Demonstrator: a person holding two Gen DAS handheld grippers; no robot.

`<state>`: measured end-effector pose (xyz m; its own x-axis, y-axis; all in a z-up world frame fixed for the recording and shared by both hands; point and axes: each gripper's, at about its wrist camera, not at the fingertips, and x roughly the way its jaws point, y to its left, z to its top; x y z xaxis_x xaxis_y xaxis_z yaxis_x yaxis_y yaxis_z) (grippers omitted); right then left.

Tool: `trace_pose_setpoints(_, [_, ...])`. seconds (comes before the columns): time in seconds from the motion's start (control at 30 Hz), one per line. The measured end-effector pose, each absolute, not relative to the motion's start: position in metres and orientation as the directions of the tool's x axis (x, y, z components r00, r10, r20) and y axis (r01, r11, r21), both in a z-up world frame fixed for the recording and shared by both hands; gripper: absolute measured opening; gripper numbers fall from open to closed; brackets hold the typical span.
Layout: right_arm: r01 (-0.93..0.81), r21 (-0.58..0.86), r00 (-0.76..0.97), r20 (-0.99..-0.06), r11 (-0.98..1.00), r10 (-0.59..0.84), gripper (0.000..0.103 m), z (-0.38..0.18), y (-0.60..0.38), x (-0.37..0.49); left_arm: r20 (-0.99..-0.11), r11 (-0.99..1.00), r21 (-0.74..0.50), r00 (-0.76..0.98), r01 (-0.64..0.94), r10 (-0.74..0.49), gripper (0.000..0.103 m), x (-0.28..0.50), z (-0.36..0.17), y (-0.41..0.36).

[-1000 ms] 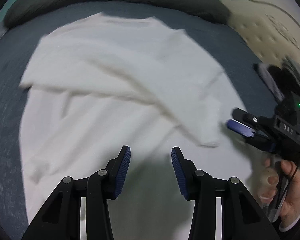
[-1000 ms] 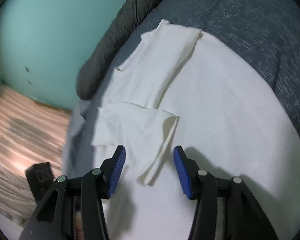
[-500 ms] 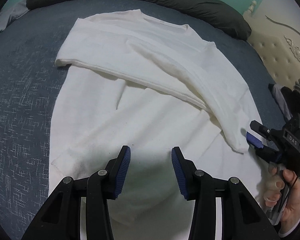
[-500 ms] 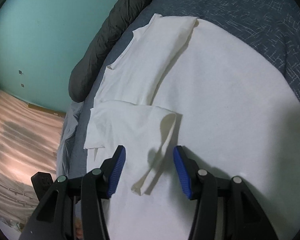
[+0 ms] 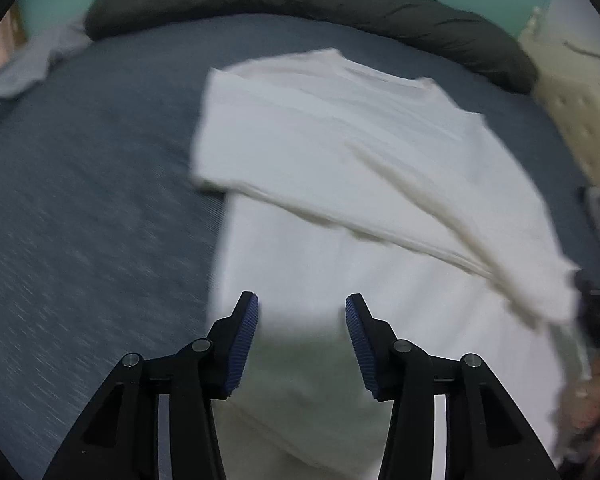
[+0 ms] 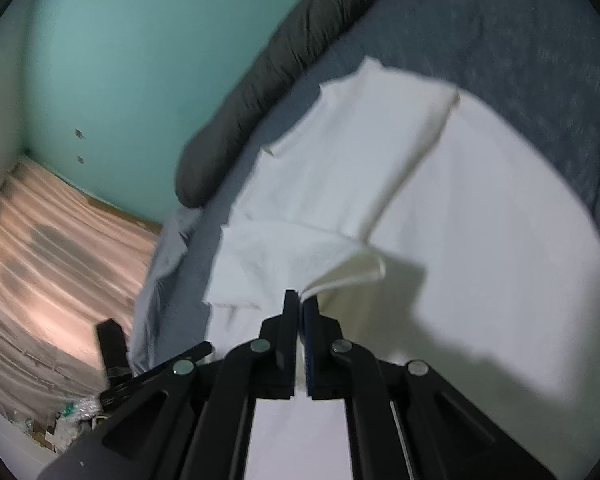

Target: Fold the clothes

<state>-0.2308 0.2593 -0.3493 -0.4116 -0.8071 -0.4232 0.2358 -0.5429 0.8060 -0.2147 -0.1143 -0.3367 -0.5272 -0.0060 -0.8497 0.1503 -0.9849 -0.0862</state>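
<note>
White shirt (image 6: 440,208) lies on the bed (image 5: 80,200); right claw (image 6: 300,304) pinches its sleeve cuff thinly, which may slip free. Left claw (image 5: 302,320) gapes wide, empty.

Left gripper (image 5: 302,312) fingers spread wide, right gripper (image 6: 301,300) fingers pinched together

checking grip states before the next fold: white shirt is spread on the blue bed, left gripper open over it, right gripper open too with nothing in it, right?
Not quite. The right gripper is not open: the right wrist view shows its jaws shut on a lifted edge of the white shirt. The rest holds: the shirt lies on the blue bed, and the left gripper is open over it.
</note>
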Motion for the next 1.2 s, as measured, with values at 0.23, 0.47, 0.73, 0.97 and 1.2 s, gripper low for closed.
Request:
trace_pose_setpoints(0.23, [0.271, 0.792, -0.476, -0.384, -0.547, -0.791, 0.002, -0.325, 0.283, -0.234, -0.857, -0.978, 0.012, -0.501, 0.207, -0.117, 0.050, -0.235, -0.342, -0.153])
trace_pose_setpoints(0.47, [0.290, 0.798, -0.503, -0.343, -0.528, -0.793, 0.002, -0.311, 0.297, -0.242, -0.851, -0.986, 0.071, -0.506, 0.154, -0.141, 0.050, -0.256, -0.344, -0.150])
trace_pose_setpoints(0.73, [0.305, 0.781, -0.564, -0.313, -0.545, -0.764, 0.002, -0.292, 0.327, -0.243, -0.854, -0.988, 0.096, -0.499, 0.124, -0.146, 0.050, -0.274, -0.350, -0.139])
trace_pose_setpoints(0.97, [0.259, 0.787, -0.592, -0.328, -0.560, -0.736, 0.002, -0.302, 0.350, -0.246, -0.851, -0.986, 0.108, -0.501, 0.126, -0.158, 0.050, -0.285, -0.347, -0.136])
trace_pose_setpoints(1.2, [0.267, 0.776, -0.597, -0.332, -0.571, -0.730, 0.002, -0.300, 0.351, -0.245, -0.843, -0.985, 0.158, -0.510, 0.066, -0.170, 0.050, -0.289, -0.348, -0.122])
